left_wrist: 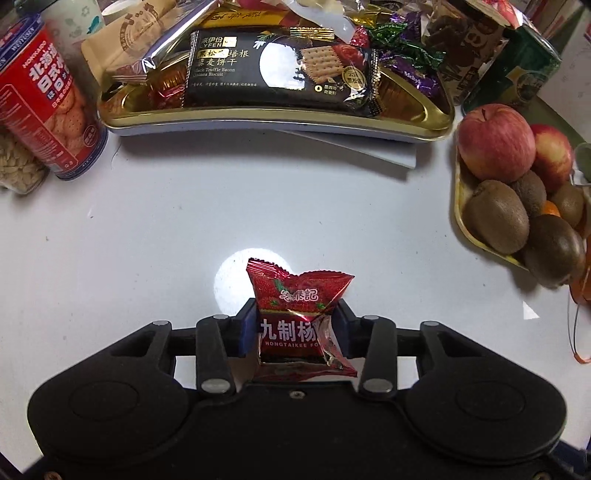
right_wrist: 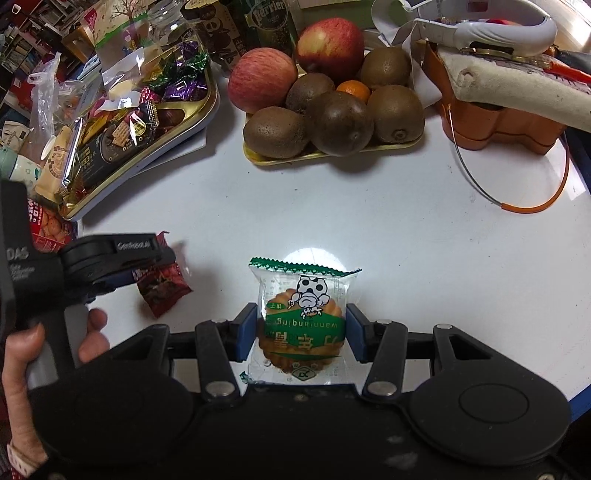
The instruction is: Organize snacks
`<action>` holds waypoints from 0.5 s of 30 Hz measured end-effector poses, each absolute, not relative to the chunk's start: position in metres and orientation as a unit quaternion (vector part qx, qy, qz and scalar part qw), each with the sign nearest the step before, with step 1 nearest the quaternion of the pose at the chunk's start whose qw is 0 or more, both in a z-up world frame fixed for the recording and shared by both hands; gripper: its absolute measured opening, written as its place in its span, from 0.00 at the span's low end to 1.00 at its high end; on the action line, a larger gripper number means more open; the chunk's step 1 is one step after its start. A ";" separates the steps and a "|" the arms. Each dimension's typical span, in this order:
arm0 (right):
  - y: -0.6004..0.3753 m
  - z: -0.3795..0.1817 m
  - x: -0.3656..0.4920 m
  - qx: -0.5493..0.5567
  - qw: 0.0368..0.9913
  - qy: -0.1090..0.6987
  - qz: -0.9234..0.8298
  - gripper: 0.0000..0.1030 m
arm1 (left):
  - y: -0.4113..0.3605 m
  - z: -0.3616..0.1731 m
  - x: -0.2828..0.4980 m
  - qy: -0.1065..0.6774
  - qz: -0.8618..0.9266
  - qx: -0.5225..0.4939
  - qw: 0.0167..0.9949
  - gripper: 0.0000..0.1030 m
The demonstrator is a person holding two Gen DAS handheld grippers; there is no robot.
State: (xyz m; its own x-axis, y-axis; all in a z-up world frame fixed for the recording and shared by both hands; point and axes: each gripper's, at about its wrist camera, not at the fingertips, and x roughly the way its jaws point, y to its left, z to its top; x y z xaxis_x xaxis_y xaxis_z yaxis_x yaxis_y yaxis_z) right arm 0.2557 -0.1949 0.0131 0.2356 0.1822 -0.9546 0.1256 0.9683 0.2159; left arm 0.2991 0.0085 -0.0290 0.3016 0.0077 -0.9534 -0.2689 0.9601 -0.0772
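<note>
White table (left_wrist: 147,229): left gripper (left_wrist: 295,325) fingers clamping one red packet (left_wrist: 299,295), right gripper (right_wrist: 301,325) fingers one biscuit packet (right_wrist: 303,314).

red snack packet (left_wrist: 295,314): "HONGTAIKEE FO…" | black biscuit pack (left_wrist: 280,70): "YFEN", "Black Truffle Bacon Quinoa Biscuit" | red can (left_wrist: 48,107): "HOKKAIDO" | purple candy (left_wrist: 413,79): "Melty" | clear cookie packet (right_wrist: 303,321): "wannianqing", upside down | green bottle (right_wrist: 271,18): "Perrier"
</note>
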 end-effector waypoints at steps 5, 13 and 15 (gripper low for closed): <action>-0.193 0.014 0.251 0.095 0.788 0.608 0.013 0.51 | 0.001 -0.005 0.251 0.564 0.085 -0.080 0.817 0.48; -0.182 0.012 0.241 0.043 0.805 0.591 0.016 0.51 | 0.010 0.019 0.186 0.564 0.105 -0.078 0.815 0.48; -0.181 0.012 0.237 0.038 0.808 0.587 0.023 0.51 | 0.015 0.022 0.170 0.562 0.109 -0.081 0.816 0.48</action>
